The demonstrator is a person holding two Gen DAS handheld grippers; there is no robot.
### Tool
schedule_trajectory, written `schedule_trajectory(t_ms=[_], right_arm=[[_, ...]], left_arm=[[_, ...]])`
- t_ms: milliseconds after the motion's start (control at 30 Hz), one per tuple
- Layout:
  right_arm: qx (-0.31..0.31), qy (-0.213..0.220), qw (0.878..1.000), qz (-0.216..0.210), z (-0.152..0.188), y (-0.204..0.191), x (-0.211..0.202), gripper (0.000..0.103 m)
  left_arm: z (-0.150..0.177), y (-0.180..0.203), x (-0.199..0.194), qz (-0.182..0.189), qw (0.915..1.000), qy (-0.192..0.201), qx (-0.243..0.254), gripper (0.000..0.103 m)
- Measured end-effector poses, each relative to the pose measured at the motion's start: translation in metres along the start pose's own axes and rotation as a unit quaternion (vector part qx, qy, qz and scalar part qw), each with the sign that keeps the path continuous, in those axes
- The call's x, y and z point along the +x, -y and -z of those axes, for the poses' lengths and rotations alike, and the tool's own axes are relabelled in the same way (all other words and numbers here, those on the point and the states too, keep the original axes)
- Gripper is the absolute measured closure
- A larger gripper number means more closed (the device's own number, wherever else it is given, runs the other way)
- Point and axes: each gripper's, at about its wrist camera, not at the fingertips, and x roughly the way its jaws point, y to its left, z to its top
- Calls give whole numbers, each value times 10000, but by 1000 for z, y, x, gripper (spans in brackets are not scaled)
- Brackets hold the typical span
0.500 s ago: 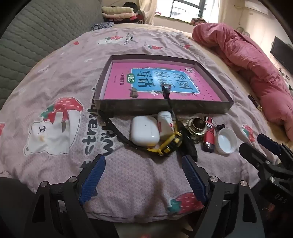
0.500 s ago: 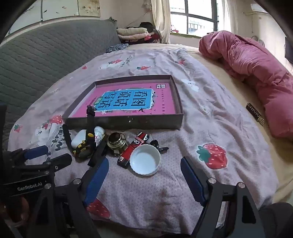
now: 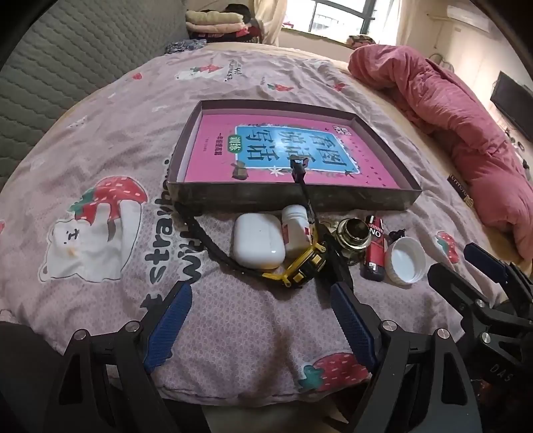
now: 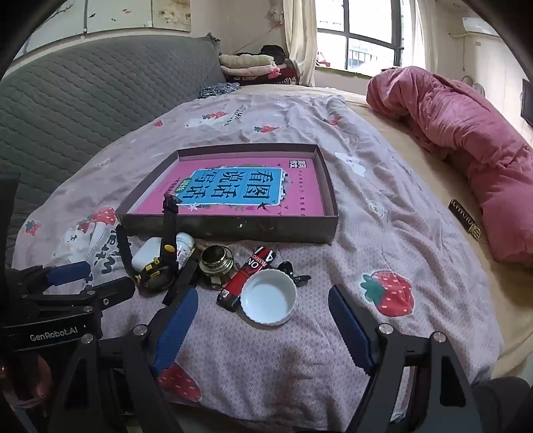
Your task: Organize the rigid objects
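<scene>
A shallow dark tray [image 3: 293, 200] holding a pink book [image 3: 213, 150] lies on the bedspread. In front of it sits a cluster: white earbud case [image 3: 258, 244], small white bottle [image 3: 294, 229], yellow-and-black watch [image 3: 301, 266] whose black strap leans over the tray wall, brass jar [image 3: 353, 238], red-and-black tube [image 3: 374, 249], white lid [image 3: 406, 259]. My left gripper [image 3: 260, 299] is open just short of the case and watch, holding nothing. My right gripper [image 4: 263, 301] is open too. The white lid [image 4: 268, 296] shows between its fingertips, clear of the pads.
A rolled pink quilt [image 3: 466, 116] lies along the right of the bed, with a small black box [image 3: 461, 191] beside it. A grey quilted headboard [image 3: 66, 66] bounds the left. Folded clothes [image 3: 216, 23] are stacked at the far end.
</scene>
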Motion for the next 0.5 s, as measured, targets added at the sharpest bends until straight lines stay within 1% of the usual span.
schedule_trajectory(t_ms=[167,500], right_arm=[[-72,131,9999,5,2,-1,-4,23],[-17,179,9998,50,1,4,-6,23]], left_arm=[[-1,0,-2,22,10000,68,43,17],[-2,1,-5,60,9999,114,112,17]])
